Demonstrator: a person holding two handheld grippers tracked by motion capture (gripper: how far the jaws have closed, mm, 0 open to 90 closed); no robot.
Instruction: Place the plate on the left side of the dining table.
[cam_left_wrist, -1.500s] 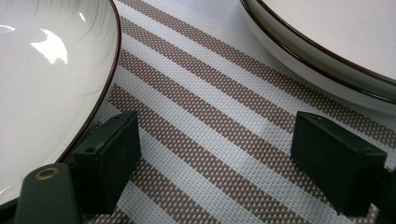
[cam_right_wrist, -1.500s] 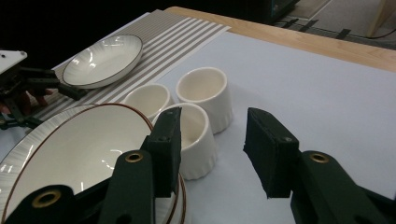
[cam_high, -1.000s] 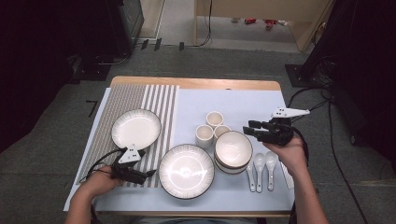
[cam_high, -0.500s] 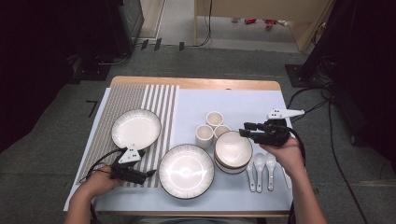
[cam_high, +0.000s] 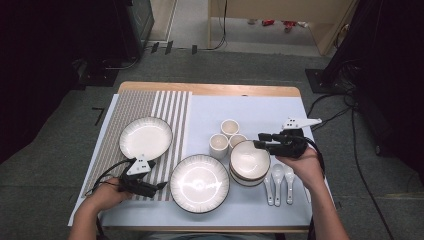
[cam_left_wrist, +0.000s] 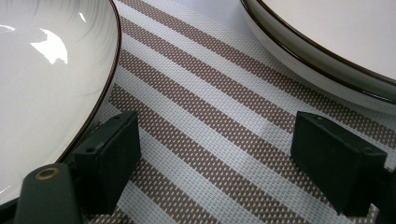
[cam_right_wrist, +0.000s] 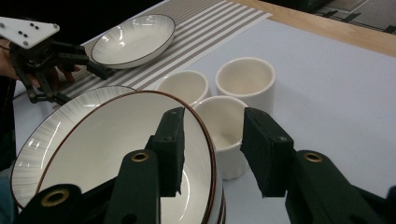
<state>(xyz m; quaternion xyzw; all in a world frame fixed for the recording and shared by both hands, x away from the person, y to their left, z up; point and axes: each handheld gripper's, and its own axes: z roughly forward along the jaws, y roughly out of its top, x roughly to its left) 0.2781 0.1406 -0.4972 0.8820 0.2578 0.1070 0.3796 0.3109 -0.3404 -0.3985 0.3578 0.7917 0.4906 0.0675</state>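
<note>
A stack of white bowls with dark rims (cam_high: 249, 161) stands right of centre on the table. My right gripper (cam_high: 261, 141) hovers at the stack's far right edge, open. In the right gripper view its jaws (cam_right_wrist: 212, 149) straddle the top bowl's rim (cam_right_wrist: 205, 135), one inside the bowl and one outside, with neither pad touching. My left gripper (cam_high: 161, 186) rests low on the striped mat (cam_high: 165, 112) between two plates. Its jaws (cam_left_wrist: 219, 154) stand wide open with only mat between them.
A deep plate (cam_high: 145, 137) lies on the mat and a flat plate (cam_high: 199, 182) sits near the front edge. Three white cups (cam_high: 229, 127) cluster just behind the bowls, the nearest (cam_right_wrist: 224, 126) beside my right jaw. Three white spoons (cam_high: 278, 182) lie right of the stack.
My right gripper has slid left, from beside the bowl stack to over its rim. The left hand and its gripper have stayed where they were.
</note>
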